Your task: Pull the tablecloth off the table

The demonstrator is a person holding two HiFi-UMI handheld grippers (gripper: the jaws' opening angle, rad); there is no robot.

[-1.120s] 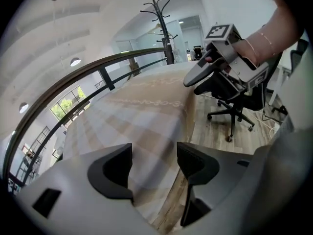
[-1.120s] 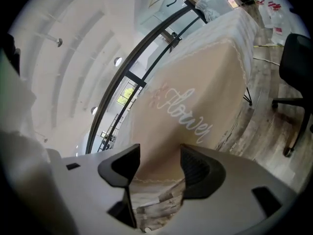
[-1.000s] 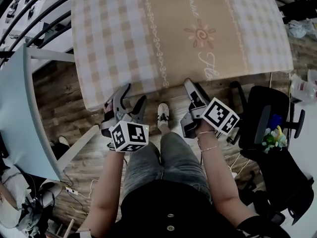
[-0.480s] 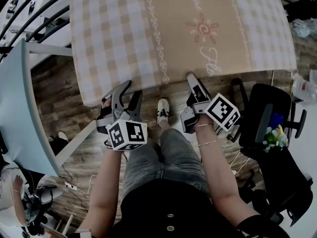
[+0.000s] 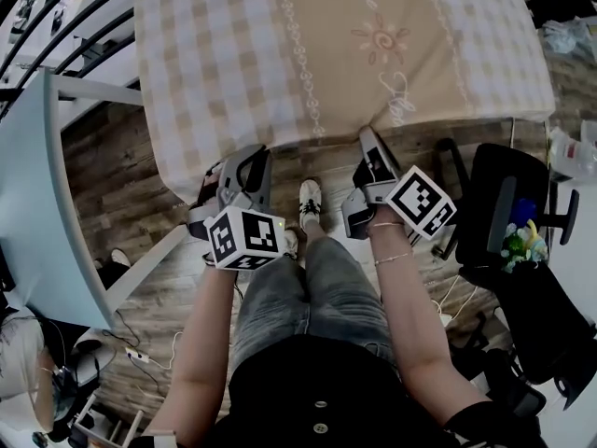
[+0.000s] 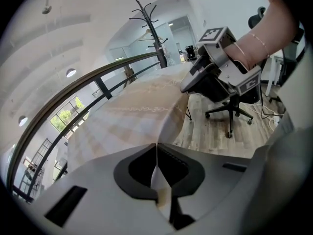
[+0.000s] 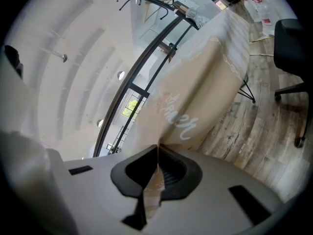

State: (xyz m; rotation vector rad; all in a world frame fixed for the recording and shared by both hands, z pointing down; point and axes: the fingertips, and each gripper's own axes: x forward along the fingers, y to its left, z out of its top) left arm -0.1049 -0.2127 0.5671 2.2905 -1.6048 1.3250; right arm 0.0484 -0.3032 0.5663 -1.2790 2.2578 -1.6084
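Observation:
A beige and white checked tablecloth (image 5: pixel 317 45) with a printed centre band covers the table ahead of me. Its near hem hangs over the table's front edge. My left gripper (image 5: pixel 244 168) is shut on the hem at the left, the cloth (image 6: pixel 157 180) pinched between its jaws. My right gripper (image 5: pixel 367 147) is shut on the hem further right, with a fold of cloth (image 7: pixel 155 180) caught between its jaws. The cloth (image 7: pixel 195 106) rises from both grips up onto the tabletop. The table itself is hidden under the cloth.
A pale blue table (image 5: pixel 33 194) stands at my left. A black office chair (image 5: pixel 508 222) with small coloured items on it is at my right. Wooden floor (image 5: pixel 121 166) with cables lies below, and a dark railing (image 5: pixel 56 35) runs at far left.
Both grippers went from open at the hem to shut on it. The near hem now bunches and lifts at the two grips.

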